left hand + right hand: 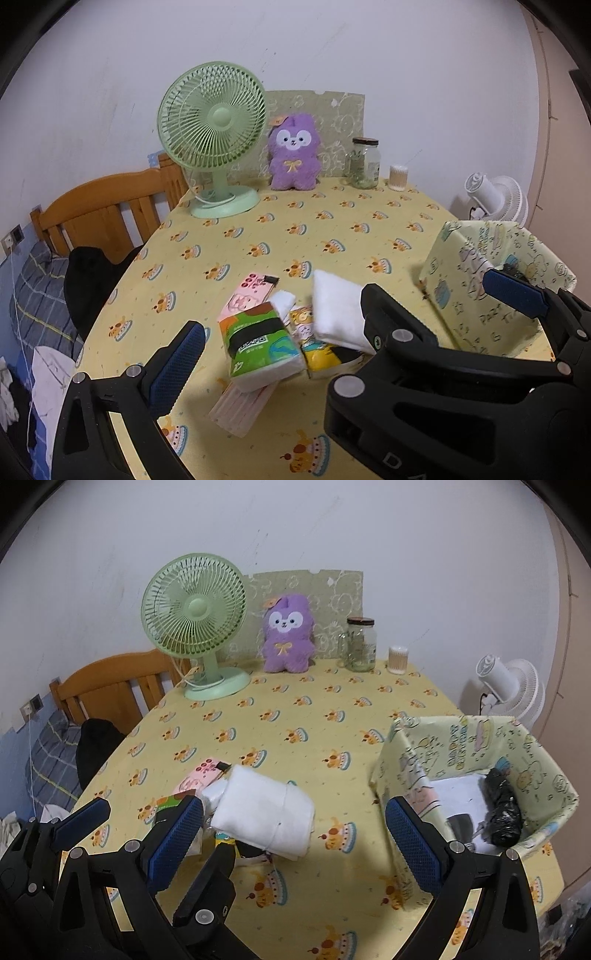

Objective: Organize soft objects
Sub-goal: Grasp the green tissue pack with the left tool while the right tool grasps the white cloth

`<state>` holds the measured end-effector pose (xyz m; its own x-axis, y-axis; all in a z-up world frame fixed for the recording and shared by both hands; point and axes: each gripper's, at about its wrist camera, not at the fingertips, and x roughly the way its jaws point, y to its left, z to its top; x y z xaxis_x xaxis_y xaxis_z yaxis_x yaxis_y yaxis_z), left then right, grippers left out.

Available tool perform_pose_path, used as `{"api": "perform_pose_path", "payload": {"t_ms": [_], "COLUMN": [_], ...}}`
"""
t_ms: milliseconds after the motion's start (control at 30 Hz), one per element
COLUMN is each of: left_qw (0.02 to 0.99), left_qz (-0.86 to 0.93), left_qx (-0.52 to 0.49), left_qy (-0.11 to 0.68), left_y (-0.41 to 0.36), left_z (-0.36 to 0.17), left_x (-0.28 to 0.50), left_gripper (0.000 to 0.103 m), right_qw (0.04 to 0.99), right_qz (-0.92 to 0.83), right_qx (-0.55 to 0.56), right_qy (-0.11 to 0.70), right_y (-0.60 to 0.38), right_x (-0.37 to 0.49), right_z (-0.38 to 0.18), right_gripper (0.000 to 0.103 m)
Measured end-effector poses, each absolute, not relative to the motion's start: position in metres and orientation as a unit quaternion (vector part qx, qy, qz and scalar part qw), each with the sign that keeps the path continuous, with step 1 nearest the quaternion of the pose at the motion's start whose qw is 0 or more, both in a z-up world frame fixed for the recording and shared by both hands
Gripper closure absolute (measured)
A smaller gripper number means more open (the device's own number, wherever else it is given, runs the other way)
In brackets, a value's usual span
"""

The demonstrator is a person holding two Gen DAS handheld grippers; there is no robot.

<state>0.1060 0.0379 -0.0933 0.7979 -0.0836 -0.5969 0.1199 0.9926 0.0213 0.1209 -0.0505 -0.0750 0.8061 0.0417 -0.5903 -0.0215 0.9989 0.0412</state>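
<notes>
Right wrist view: towel (264, 814) lies atop the tissue packs (192, 781), beside the box (406, 760) that collects soft items. Your right gripper (291, 843) is spread wide and empty, straddling towel and box. Your left gripper (280, 332) is likewise released, around the packs.

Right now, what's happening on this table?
A person works two handheld grippers over a pile of soft packs on the yellow tablecloth. Both the left gripper and the right gripper are open and hold nothing. The folded white cloth lies on top of the pile, beside the green tissue pack and a pink pack. The patterned box on the right already holds a black bundle.
</notes>
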Motion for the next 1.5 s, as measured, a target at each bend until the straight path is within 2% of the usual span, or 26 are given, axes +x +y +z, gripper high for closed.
{"api": "perform_pose_path", "payload": {"t_ms": [700,1100,1400,1500], "left_qw": [0.934,0.93,0.932,0.932], "left_qz": [-0.032,-0.036,-0.033,-0.035], "left_qx": [0.007,-0.01,-0.002,0.0], "left_qy": [0.356,0.365,0.36,0.362], "left_y": [0.066,0.07,0.068,0.067], "left_z": [-0.14,-0.15,-0.153,-0.154], "left_x": [0.131,0.144,0.152,0.156], "left_gripper": [0.001,0.036,0.039,0.039], "right_qw": [0.933,0.932,0.932,0.93], "right_qz": [0.038,0.031,0.037,0.044], "right_qx": [0.003,-0.013,-0.009,0.004], "right_qy": [0.358,0.361,0.36,0.364], "right_y": [-0.026,-0.022,-0.023,-0.025], "right_x": [0.156,0.168,0.179,0.183], "right_z": [-0.123,-0.131,-0.136,-0.139], "right_gripper": [0.003,0.002,0.003,0.008]}}
